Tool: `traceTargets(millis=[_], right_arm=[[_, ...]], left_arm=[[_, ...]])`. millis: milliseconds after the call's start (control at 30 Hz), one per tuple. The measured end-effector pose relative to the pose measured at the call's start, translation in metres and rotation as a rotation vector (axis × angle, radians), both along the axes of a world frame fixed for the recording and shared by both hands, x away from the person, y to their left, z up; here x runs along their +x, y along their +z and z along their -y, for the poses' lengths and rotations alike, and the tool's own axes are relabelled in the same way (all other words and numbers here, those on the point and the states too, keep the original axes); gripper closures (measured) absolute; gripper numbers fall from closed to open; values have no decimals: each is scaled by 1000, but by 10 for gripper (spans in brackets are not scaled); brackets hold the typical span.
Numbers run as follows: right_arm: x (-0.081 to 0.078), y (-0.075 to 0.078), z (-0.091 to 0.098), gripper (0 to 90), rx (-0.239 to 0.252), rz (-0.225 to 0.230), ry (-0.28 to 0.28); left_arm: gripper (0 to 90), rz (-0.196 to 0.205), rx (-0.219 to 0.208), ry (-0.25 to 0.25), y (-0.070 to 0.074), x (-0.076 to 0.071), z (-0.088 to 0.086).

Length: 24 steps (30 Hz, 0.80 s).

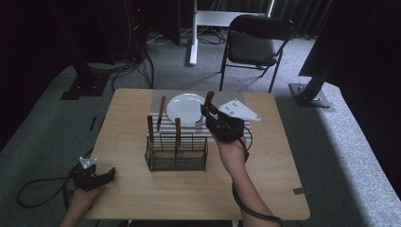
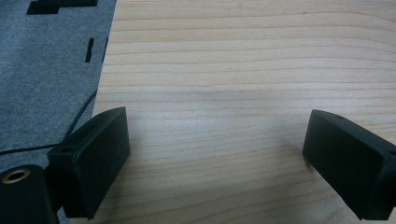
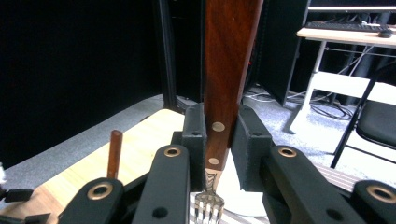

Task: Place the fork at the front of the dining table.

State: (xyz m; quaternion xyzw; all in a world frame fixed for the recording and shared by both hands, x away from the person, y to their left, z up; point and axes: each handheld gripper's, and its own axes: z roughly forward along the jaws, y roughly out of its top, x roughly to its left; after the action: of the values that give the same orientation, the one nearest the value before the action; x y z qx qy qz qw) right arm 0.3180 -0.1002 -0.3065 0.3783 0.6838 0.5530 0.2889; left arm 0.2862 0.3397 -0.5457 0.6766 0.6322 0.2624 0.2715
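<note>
left claw (image 2: pixel 215 158) wide open, empty, tabletop (image 1: pixel 265 189) at 7 o'clock | right claw (image 3: pixel 219 135) clamps fork (image 3: pixel 223 107) handle, tines over plate (image 1: pixel 185 108) at 12 | risk: fork slips, strikes plate

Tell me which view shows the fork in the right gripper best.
The right gripper view: the fork stands close up, its wooden handle clamped between the jaws of the right gripper, tines pointing down. The high view shows it small and partly hidden, by the white plate. The left gripper view looks at bare table.
</note>
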Motion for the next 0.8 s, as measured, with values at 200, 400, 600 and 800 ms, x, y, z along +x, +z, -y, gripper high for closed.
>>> traceTargets(millis=[200,400,600,800], right_arm=[[15,-5,2,767,-11,-12,-37],[33,-13,9,767,-9,-36,-88],[55,-20,15,767,-34,-61,-137],[77,-27,20,766,-53,-89,-186]], left_arm=[[74,0,1,-1,0,0,0],[74,1,1,0,0,0,0],[74,1,1,0,0,0,0],[73,1,1,0,0,0,0]])
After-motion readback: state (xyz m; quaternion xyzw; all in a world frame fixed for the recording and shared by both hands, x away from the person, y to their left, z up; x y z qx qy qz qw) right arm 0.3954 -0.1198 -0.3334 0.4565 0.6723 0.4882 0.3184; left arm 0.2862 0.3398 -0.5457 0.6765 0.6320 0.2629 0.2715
